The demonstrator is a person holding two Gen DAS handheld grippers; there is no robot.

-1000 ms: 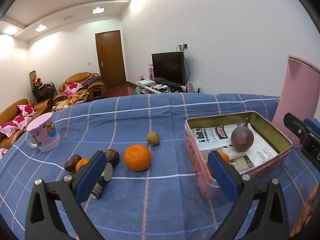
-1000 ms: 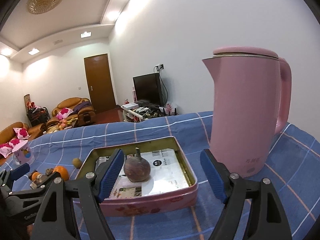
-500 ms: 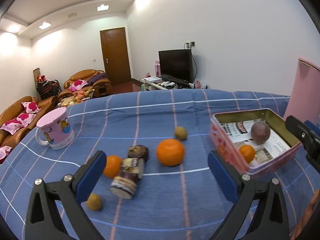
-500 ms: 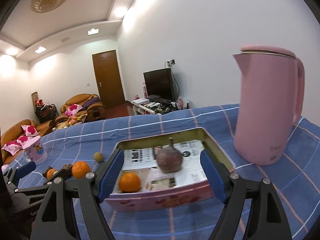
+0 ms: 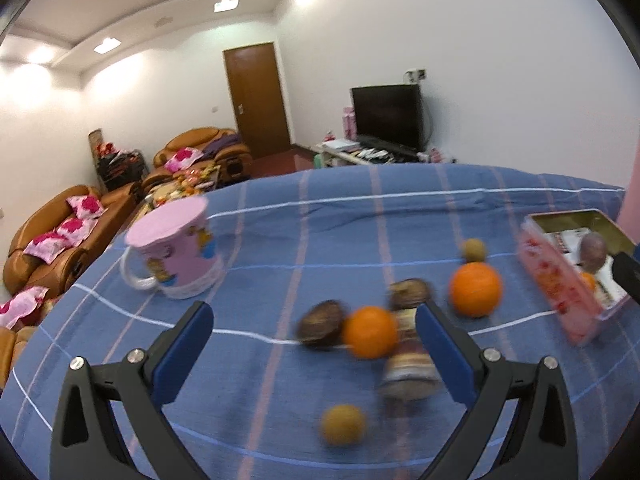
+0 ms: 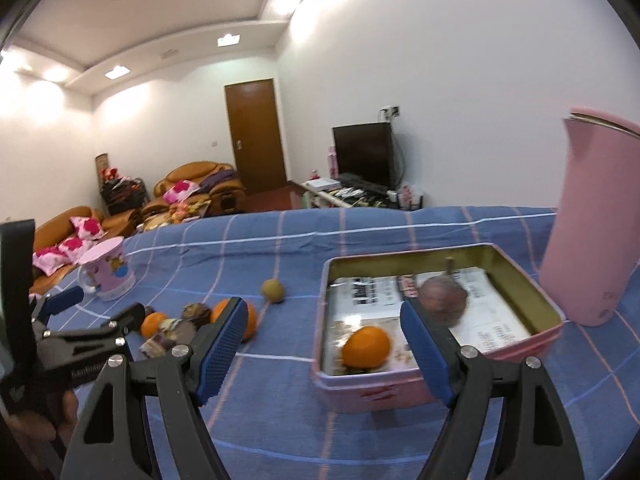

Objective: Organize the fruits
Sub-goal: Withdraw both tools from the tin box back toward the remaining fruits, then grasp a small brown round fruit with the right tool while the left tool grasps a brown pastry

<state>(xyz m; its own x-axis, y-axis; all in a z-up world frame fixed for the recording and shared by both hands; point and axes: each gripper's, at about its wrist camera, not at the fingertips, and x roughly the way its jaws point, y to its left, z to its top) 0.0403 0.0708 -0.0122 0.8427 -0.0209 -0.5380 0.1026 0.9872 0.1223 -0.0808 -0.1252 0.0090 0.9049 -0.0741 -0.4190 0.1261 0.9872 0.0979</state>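
A pink tin box (image 6: 520,344) lined with newspaper holds a small orange (image 6: 366,347) and a purple round fruit (image 6: 442,300); the box also shows in the left wrist view (image 5: 552,280). On the blue checked cloth lie a small orange (image 5: 370,332), a larger orange (image 5: 475,289), two dark brown fruits (image 5: 322,324) (image 5: 408,291), a green-brown fruit (image 5: 474,249) and a yellow-brown one (image 5: 344,424). My left gripper (image 5: 314,352) is open and empty above the loose fruit. My right gripper (image 6: 322,348) is open and empty, at the box's near left corner.
A small jar (image 5: 410,364) lies on its side among the fruit. A pink mug (image 5: 176,252) stands at the left. A tall pink kettle (image 6: 596,224) stands right of the box. The table's far edge faces a living room with sofas and a television.
Both grippers swung left. The left view moved from the box to the loose fruit and mug. The kettle slid to the right edge of the right view. Both stay open.
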